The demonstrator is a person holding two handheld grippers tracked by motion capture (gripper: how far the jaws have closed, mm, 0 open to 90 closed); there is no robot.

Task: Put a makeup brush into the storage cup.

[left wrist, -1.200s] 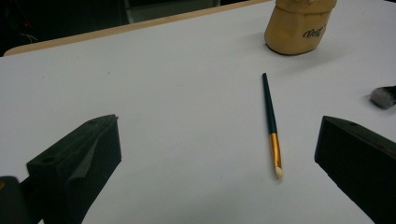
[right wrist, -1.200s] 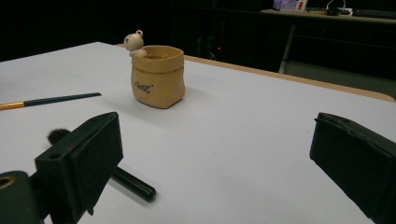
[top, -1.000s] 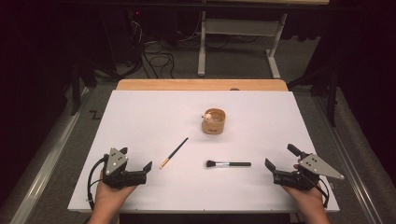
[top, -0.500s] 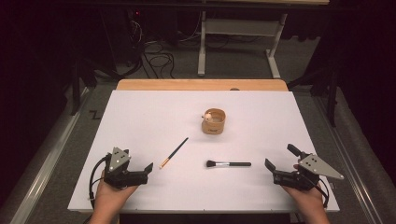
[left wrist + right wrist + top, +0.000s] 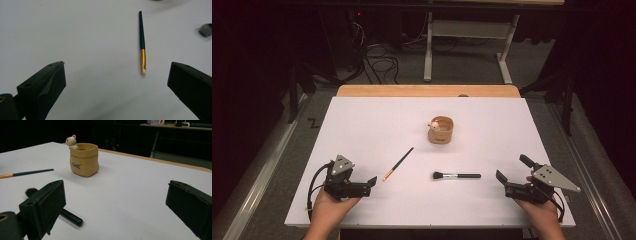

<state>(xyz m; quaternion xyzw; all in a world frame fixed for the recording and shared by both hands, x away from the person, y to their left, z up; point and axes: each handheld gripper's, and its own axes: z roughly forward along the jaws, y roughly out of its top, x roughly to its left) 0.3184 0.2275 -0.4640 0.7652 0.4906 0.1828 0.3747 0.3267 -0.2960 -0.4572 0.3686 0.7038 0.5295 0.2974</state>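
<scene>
Worktop [image 5: 362, 125], white, with a bare wooden strip along its far edge, carries everything here; your forearms come in over its near edge.

Your left tool [image 5: 371, 181] sits by the near left corner, lying low over the surface and pointing toward the middle of the near edge. In the left gripper view its jaws stand wide apart with nothing between them but bare white surface. Your right tool [image 5: 511, 175] sits by the near right corner, pointing back toward the centre. Its jaws are likewise spread wide and hold nothing.

Pot [image 5: 441, 130], tan and shaped like a small sack, stands upright a little beyond the centre of the worktop, well apart from both tools. A small pale bear figure perches on its rim at the far left side. In the right gripper view the pot [image 5: 84, 159] shows dark lettering on its front, too small to read.

Powder brush [image 5: 456, 175], black handle with a dark tuft, lies flat near the near edge, right of centre, parallel to that edge, tuft end toward the left. It lies between the two tools, nearer your right one.

Thin brush [image 5: 398, 164], dark handle, gold ferrule, pale tip, lies flat on a diagonal left of centre, tip toward the near left corner. In the left gripper view the thin brush [image 5: 142, 42] lies just ahead of your left tool's open jaws, touching neither.
</scene>
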